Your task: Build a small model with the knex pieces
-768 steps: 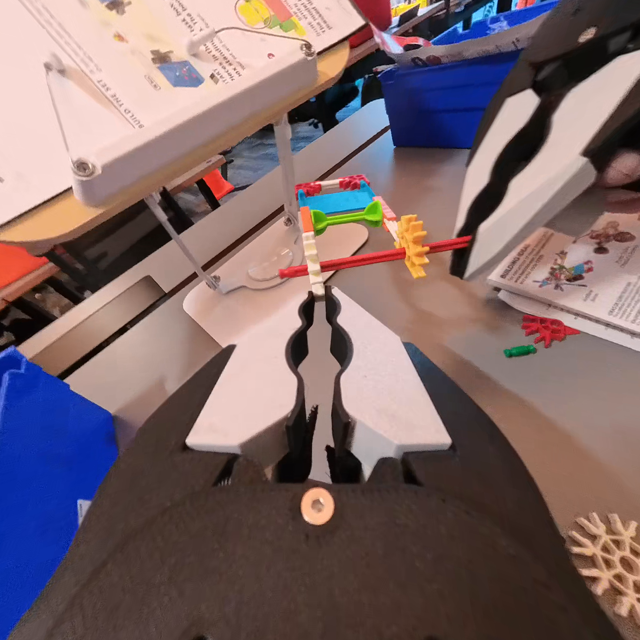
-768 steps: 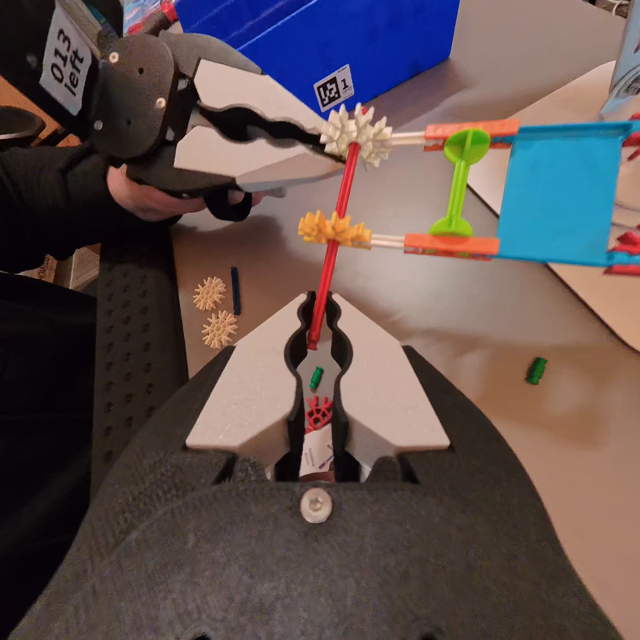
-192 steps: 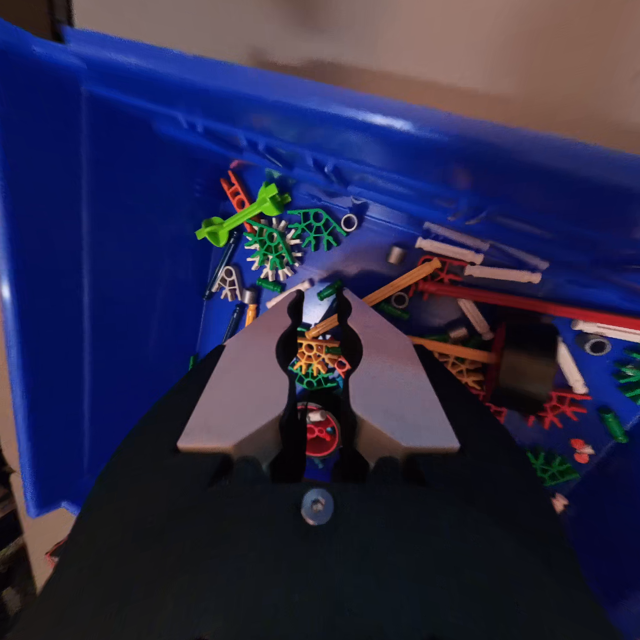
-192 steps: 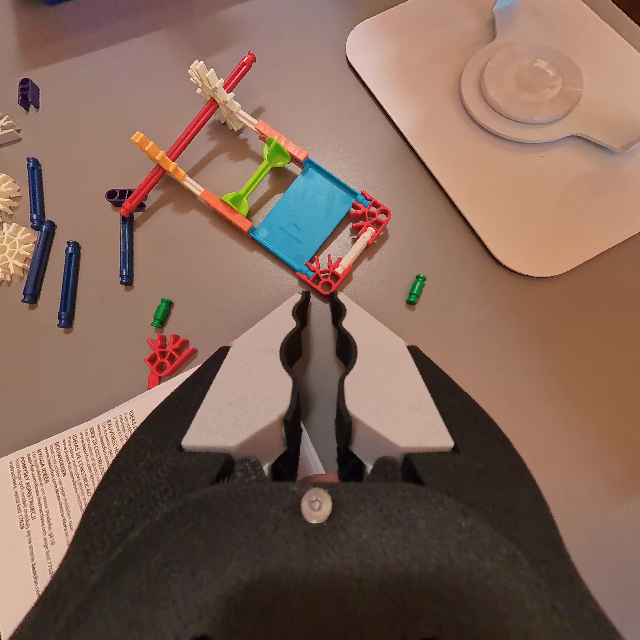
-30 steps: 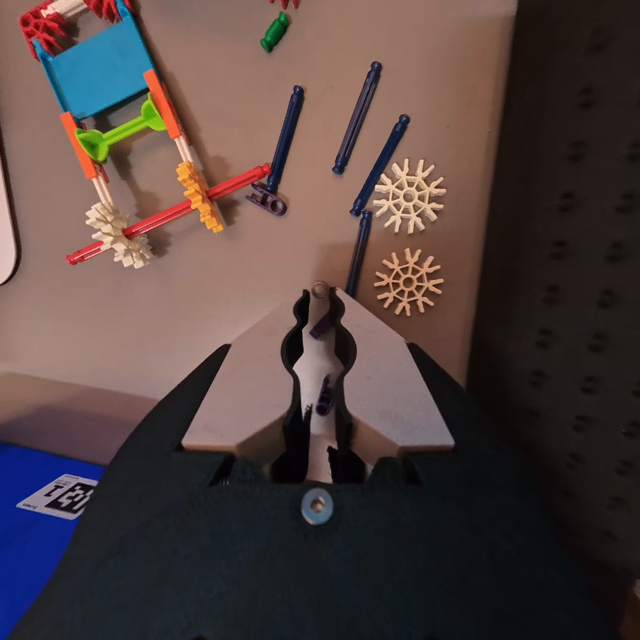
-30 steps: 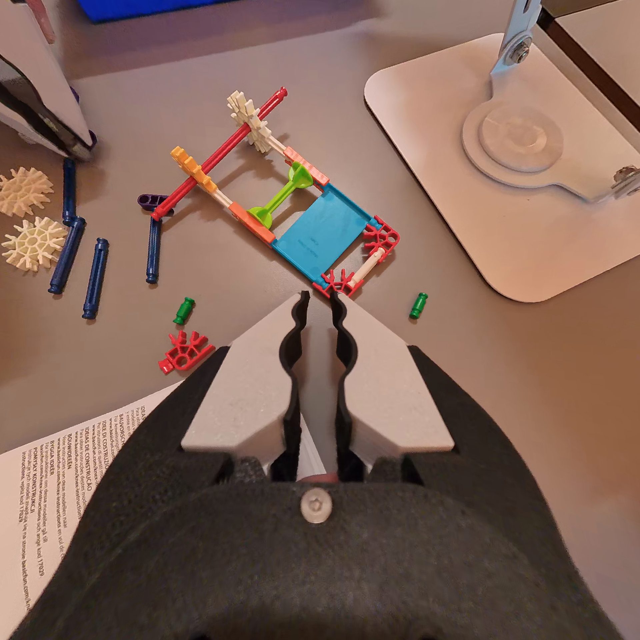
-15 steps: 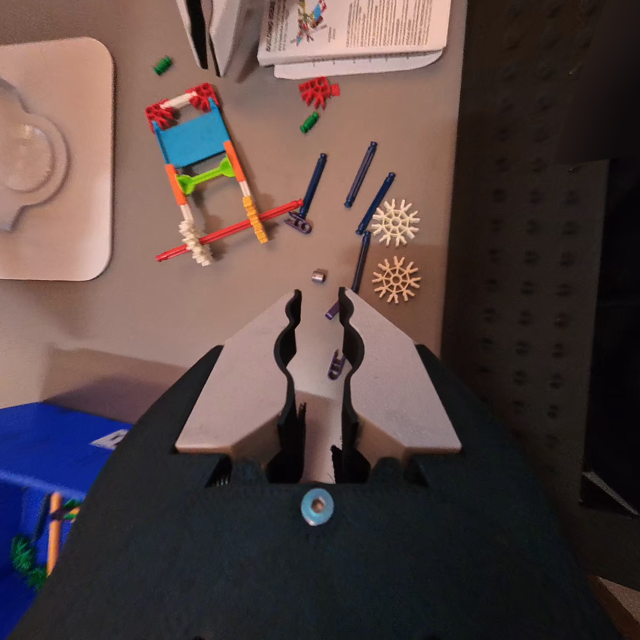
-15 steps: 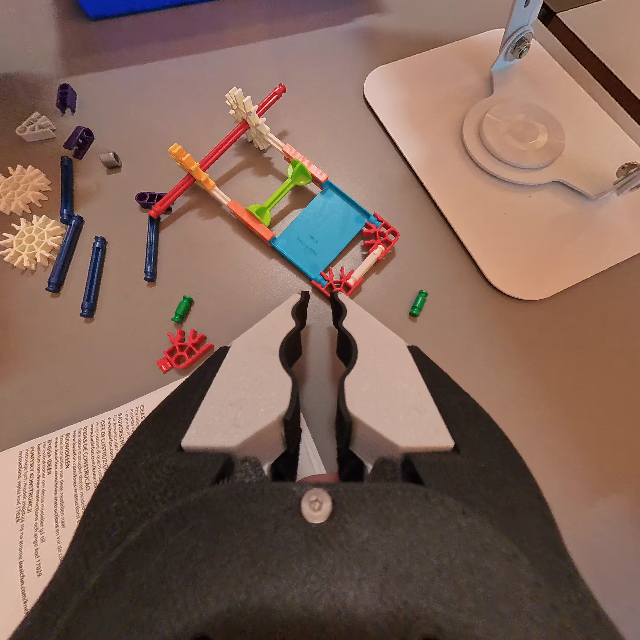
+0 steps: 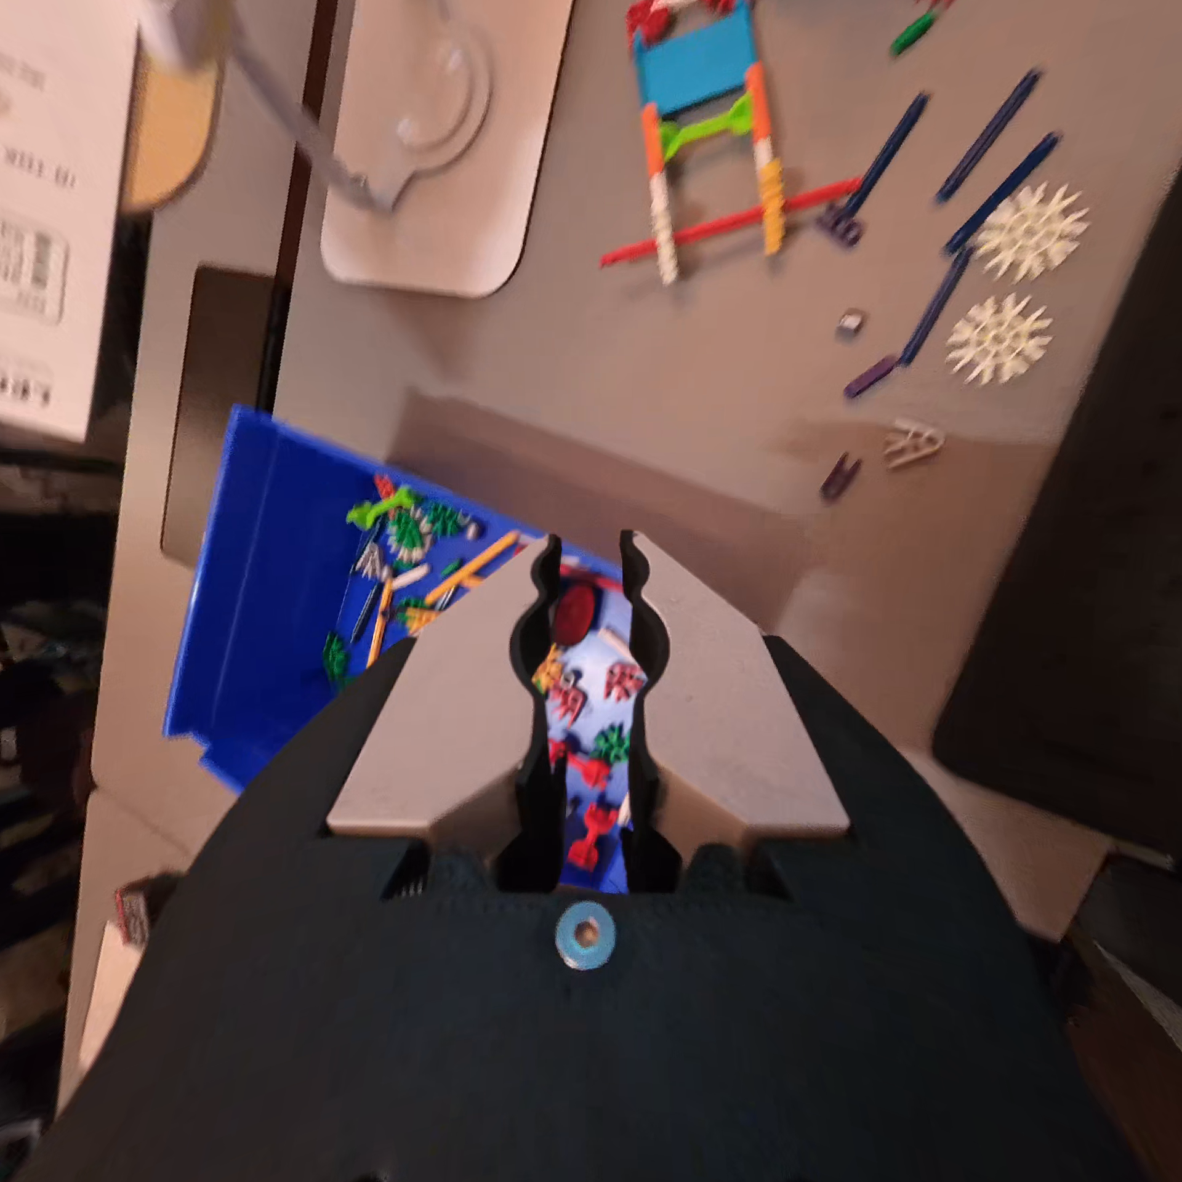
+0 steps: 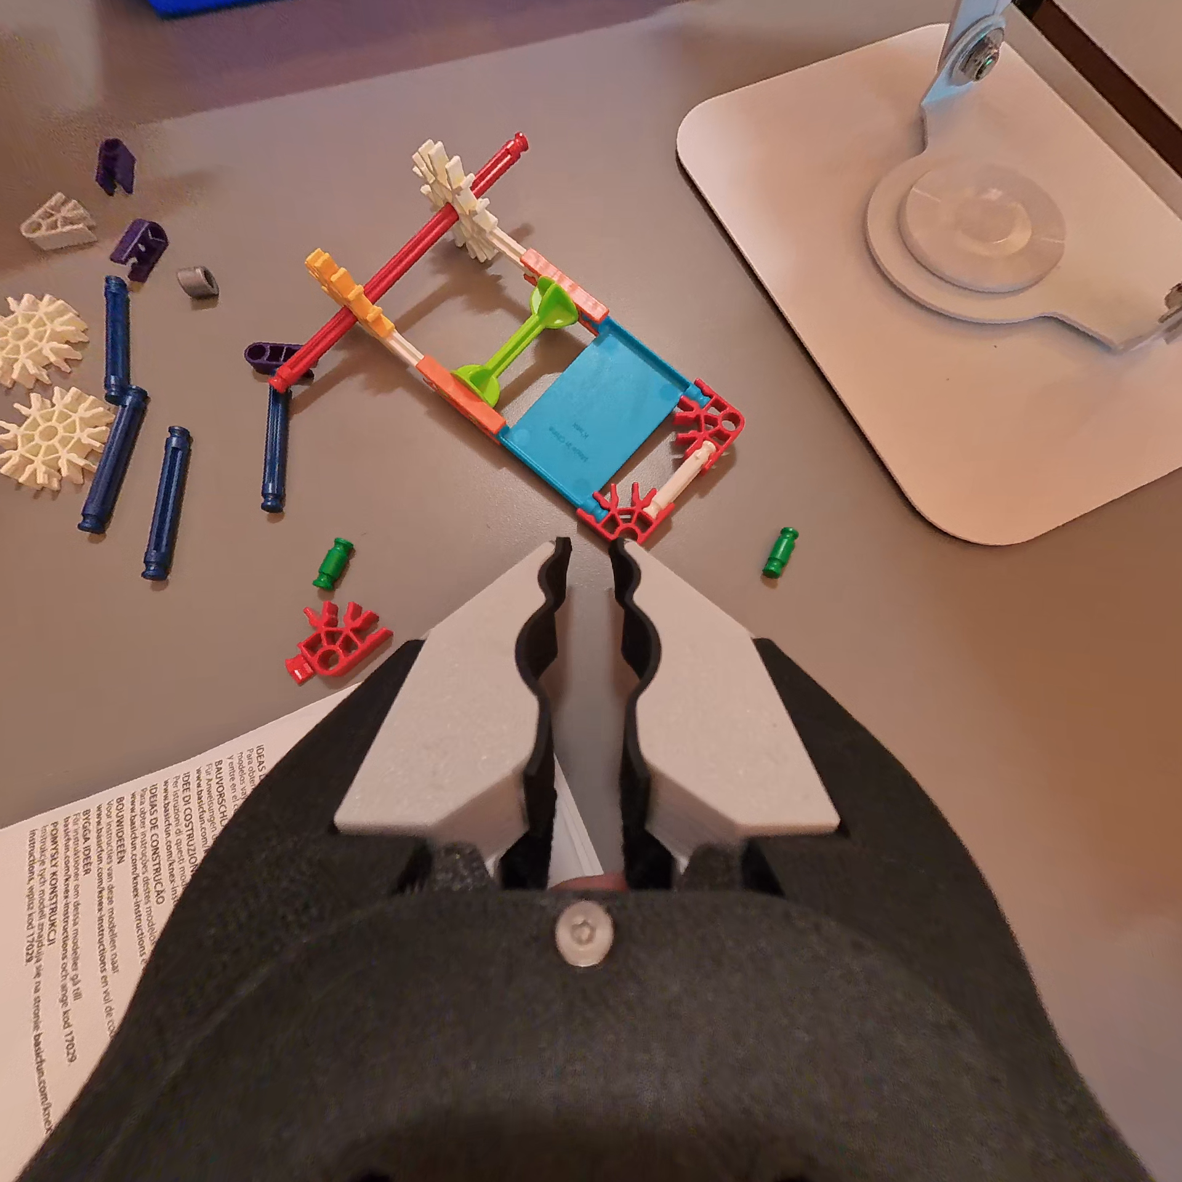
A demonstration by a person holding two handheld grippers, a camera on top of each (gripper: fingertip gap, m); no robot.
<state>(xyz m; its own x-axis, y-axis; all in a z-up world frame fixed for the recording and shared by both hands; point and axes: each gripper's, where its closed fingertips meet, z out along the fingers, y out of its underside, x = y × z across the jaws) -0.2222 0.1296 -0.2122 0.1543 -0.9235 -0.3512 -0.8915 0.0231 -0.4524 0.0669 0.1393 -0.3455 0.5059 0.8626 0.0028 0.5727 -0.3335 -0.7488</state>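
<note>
On the grey table (image 10: 831, 671), the largest item is lying at the far right: a pale flat stand base (image 10: 959, 320) with a round disc and a metal bracket. A blue bin (image 9: 268, 575) is sitting at the table's edge, loaded with mixed coloured toy pieces. The left gripper (image 9: 587, 543) is hovering above this bin, jaws apart, nothing showing between them; the view is blurring, so detail in the bin is limited. The right gripper (image 10: 588, 550) is hanging over the table with its jaws slightly apart and gripping nothing. Its tips are sitting just beside the near corner of a small toy frame (image 10: 588, 428), which is lying flat near mid-table. A printed leaflet (image 10: 128, 882) is resting at the near left, partly under the right gripper. The frame is showing a blue panel, a green spool-shaped rod (image 10: 518, 345), red corner connectors and a long red rod (image 10: 396, 262) carrying a cream and a yellow toothed connector. Left of the frame, four dark blue rods (image 10: 166, 505) are lying loose beside two cream snowflake connectors (image 10: 51, 435). A red fan connector (image 10: 336, 643) is lying near the leaflet. Two short green rods (image 10: 334, 563) are resting on either side of the right gripper's tips. Small purple clips (image 10: 137, 242) and a grey spacer (image 10: 198, 281) are sitting at the far left.
</note>
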